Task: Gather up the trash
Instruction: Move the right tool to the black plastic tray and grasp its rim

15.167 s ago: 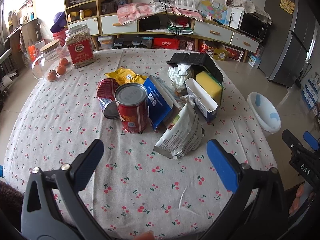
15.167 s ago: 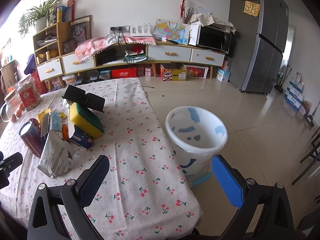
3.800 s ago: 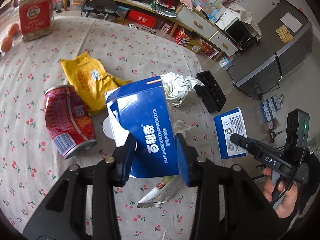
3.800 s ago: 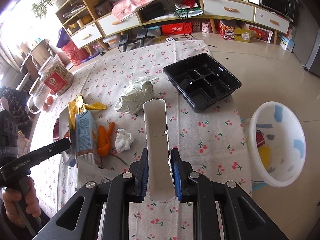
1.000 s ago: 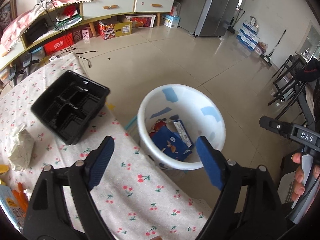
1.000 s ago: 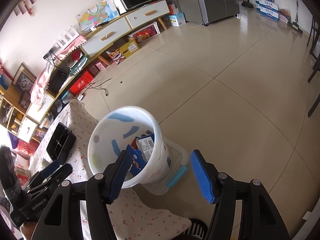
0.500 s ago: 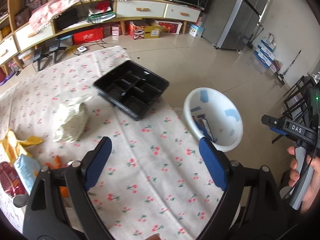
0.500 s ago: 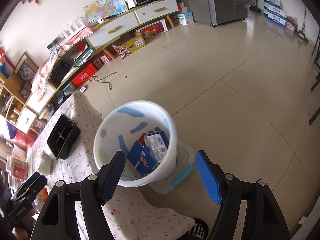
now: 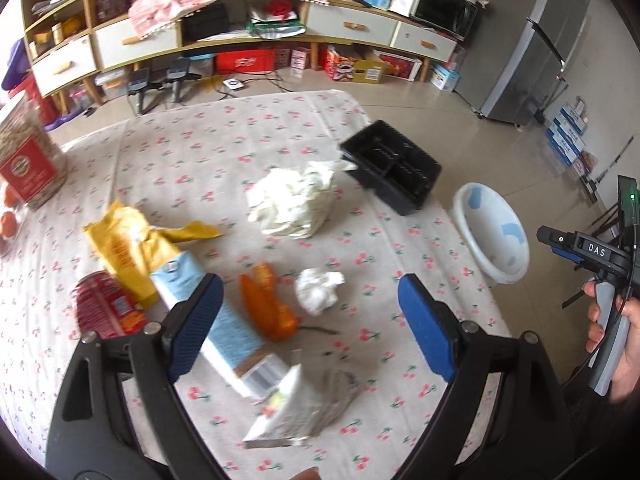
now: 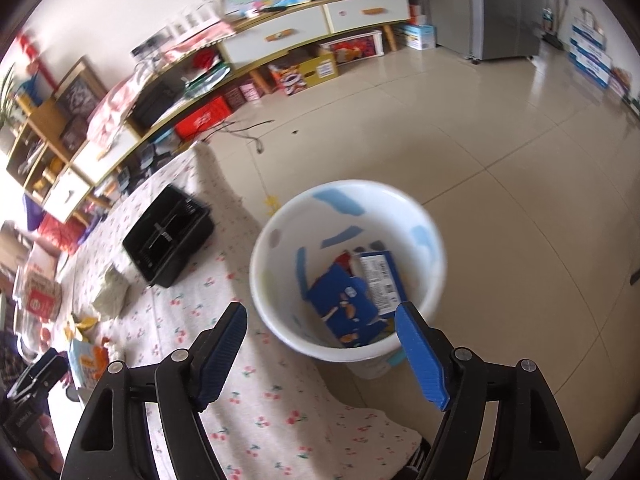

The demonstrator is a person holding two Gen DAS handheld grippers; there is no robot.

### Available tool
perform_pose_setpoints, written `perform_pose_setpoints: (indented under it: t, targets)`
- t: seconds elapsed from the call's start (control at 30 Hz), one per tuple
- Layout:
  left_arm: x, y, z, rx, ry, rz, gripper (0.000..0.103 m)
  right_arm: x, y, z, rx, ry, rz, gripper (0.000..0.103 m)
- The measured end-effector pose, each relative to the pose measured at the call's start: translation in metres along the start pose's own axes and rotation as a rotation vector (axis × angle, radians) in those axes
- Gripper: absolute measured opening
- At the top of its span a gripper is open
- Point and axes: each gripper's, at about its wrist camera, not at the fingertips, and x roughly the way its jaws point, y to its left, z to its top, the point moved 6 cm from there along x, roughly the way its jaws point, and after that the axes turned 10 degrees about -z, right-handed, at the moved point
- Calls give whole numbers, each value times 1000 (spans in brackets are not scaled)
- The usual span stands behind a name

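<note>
Above a table (image 9: 248,136) covered with a cherry-print cloth, the left gripper (image 9: 308,316) is seen with its blue jaws spread wide and nothing between them, its opening widened a little further over the last moment. Nearest to it, a crumpled white-and-grey wrapper (image 9: 308,404) is shown lying at the table's front, with a pale blue carton (image 9: 216,328) on its side just behind and partly hidden by the left jaw. Orange peel (image 9: 268,308) and a small wad of tissue (image 9: 318,290) are seen between the jaws' tips, while a red can (image 9: 104,308) and a yellow bag (image 9: 124,248) lie to the left. Further back, a larger crumpled white paper ball (image 9: 292,204) is placed beside a black plastic tray (image 9: 394,168) near the table's far right edge. The right gripper (image 10: 320,352) is pictured released as well, its jaws having just been opening with nothing held, poised over the white bin (image 10: 424,216) that stands on the tiled floor just off the table's corner. Inside the bin, a blue biscuit box (image 10: 340,300) and a second box with a barcode label (image 10: 380,280) can be made out. Beyond, low cabinets and a grey refrigerator (image 9: 532,44) are visible along the wall.
</note>
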Motion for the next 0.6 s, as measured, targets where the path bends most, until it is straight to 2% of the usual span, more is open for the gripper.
perform_pose_setpoints:
  t: [0.33,0.5,0.6]
  targets:
    - [-27,81,-6,-88,-14,102,89,10,60,-10,-100,27,7,79]
    - [-32,124,-20,-149,-27,187,89,14,88,-16,-152,36,2,79]
    - [-29,144,-30,-226,-7,179,89,18,100,-18,-167,48,0,79]
